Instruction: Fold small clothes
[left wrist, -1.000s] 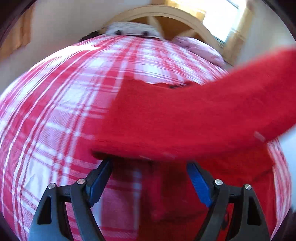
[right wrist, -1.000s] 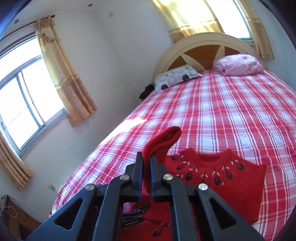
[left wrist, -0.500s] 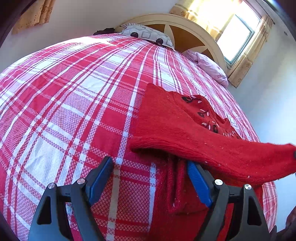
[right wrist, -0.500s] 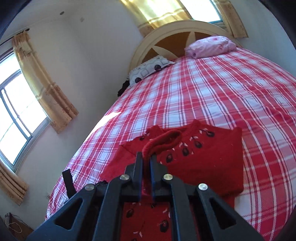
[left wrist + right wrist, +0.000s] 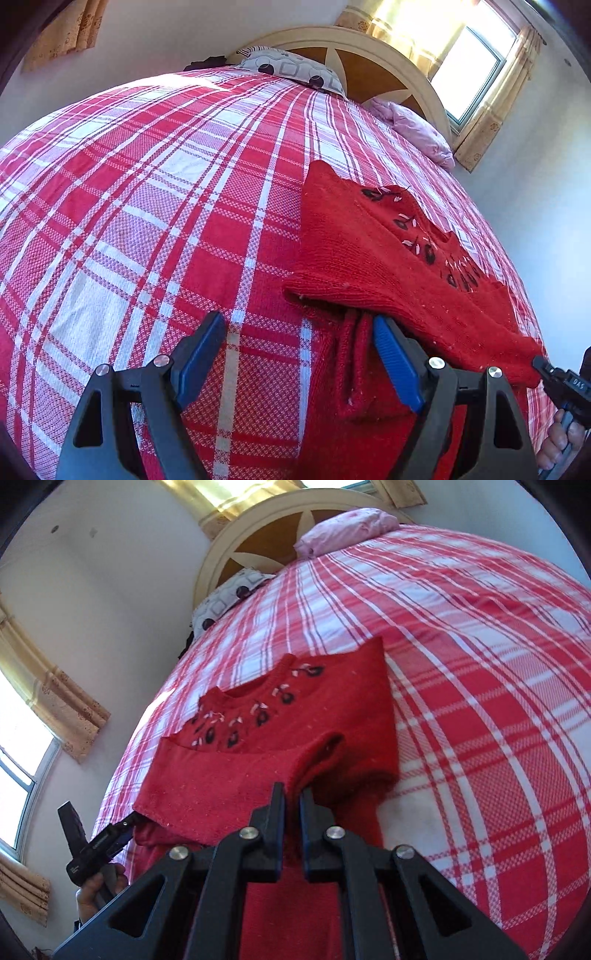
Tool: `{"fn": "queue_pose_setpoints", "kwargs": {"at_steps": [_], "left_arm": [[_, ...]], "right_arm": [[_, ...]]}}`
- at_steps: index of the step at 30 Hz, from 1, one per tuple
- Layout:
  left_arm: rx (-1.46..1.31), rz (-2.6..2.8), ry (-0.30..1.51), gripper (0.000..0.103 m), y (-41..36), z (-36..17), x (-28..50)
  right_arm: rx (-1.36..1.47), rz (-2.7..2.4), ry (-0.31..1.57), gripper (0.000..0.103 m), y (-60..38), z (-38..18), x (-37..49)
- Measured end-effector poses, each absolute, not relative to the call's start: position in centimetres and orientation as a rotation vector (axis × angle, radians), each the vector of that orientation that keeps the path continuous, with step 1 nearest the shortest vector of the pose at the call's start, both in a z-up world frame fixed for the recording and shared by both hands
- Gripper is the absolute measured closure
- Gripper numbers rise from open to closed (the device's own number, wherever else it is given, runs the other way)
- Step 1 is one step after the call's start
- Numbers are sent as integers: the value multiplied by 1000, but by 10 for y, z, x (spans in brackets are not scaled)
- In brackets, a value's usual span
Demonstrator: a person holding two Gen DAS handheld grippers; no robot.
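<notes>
A small red knitted sweater (image 5: 354,243) with dark embroidery at the neck lies on the red and white plaid bedspread (image 5: 155,206). One sleeve (image 5: 436,314) is laid across its body. My left gripper (image 5: 299,354) is open, low over the bedspread at the sweater's lower left edge, holding nothing. My right gripper (image 5: 291,801) is shut on the cuff end of that sleeve (image 5: 310,764), low over the sweater (image 5: 280,709). The right gripper's tip shows in the left wrist view (image 5: 554,376) at the sleeve's end.
A grey patterned pillow (image 5: 295,70) and a pink pillow (image 5: 417,129) lie by the arched wooden headboard (image 5: 369,55). Walls and curtained windows surround the bed. The left gripper and hand show in the right wrist view (image 5: 96,845) at the bed's left edge.
My right gripper carried the sleeve down and across the sweater's body, from raised in the air to lying nearly flat. My left gripper stayed open in place.
</notes>
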State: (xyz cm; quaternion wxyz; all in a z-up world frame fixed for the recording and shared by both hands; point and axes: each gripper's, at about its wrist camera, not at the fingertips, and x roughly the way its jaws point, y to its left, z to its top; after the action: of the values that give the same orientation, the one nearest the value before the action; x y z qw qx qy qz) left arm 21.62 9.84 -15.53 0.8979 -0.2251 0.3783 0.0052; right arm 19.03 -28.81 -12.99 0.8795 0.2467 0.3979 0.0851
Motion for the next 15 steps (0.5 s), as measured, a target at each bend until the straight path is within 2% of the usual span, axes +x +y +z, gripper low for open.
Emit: {"fn": "queue_pose_setpoints", "kwargs": {"at_steps": [15], "left_arm": [[-495, 14, 772, 21, 104, -154, 205]], "right_arm": [[428, 52, 861, 92, -291, -149, 190]]}}
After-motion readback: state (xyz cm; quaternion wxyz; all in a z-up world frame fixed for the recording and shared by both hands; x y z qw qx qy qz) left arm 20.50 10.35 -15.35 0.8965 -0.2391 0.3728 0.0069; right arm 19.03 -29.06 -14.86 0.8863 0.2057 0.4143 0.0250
